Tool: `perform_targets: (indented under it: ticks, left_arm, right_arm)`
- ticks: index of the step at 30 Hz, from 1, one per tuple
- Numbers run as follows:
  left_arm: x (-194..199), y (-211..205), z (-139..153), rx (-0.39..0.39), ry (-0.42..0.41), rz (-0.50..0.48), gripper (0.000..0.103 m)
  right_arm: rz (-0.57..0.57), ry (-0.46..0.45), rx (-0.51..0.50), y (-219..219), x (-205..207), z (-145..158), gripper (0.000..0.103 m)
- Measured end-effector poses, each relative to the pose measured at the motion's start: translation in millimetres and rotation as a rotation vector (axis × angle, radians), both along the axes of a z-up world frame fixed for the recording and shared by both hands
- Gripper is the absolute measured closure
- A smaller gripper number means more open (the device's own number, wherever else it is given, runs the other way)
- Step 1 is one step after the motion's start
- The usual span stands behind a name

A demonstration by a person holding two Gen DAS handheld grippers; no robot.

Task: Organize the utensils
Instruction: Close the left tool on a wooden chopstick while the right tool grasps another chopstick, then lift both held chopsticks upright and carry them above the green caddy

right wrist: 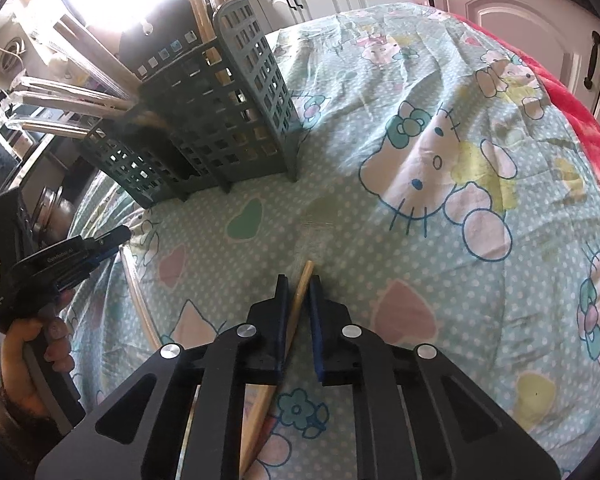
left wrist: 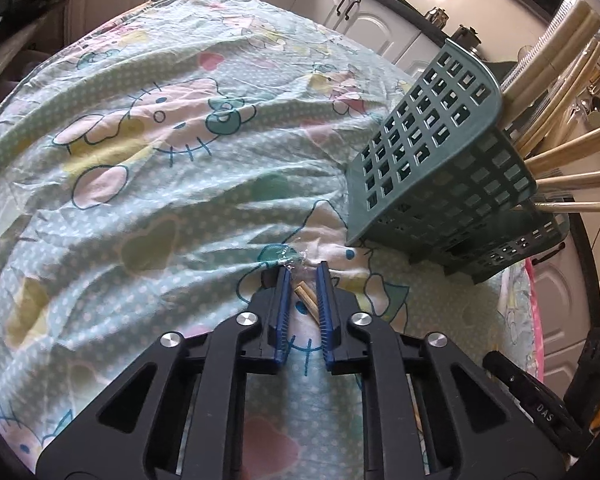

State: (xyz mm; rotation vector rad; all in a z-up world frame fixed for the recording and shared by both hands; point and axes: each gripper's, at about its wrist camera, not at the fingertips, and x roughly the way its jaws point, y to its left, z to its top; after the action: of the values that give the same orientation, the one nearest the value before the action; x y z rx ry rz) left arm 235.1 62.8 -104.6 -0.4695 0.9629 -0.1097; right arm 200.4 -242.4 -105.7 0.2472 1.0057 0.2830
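A teal perforated utensil holder (left wrist: 436,148) stands on the patterned cloth; it also shows in the right wrist view (right wrist: 220,120). Several wooden utensils in clear wrappers (left wrist: 572,152) stick out of it. My left gripper (left wrist: 303,276) is shut on a pair of wrapped wooden chopsticks (left wrist: 307,298), low over the cloth just in front of the holder. My right gripper (right wrist: 298,286) is shut on another pair of wooden chopsticks (right wrist: 296,308) that run back under its body. The left gripper (right wrist: 112,240) shows at the left in the right wrist view.
The table carries a Hello Kitty cloth (left wrist: 160,140) over a red blanket (right wrist: 580,120). White kitchen cabinets (left wrist: 364,12) stand behind. A counter with appliances (right wrist: 4,152) lies beside the holder. The right gripper's body (left wrist: 540,400) shows at lower right in the left wrist view.
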Motion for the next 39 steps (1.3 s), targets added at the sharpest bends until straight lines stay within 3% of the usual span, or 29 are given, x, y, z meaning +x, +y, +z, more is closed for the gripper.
perform_targets:
  ticks: [11, 39]
  left_arm:
    - [-23.2, 11.4, 15.1, -0.05, -0.058, 0.002, 0.099]
    - [-86.6, -20.2, 146.4, -0.075, -0.389, -0.158, 0.101]
  right_arm:
    - [0.035, -0.081, 0.001, 4.3, -8.4, 24.0, 0.097]
    - [0.165, -0.487, -0.076, 39.5, -48.3, 155.0, 0.097]
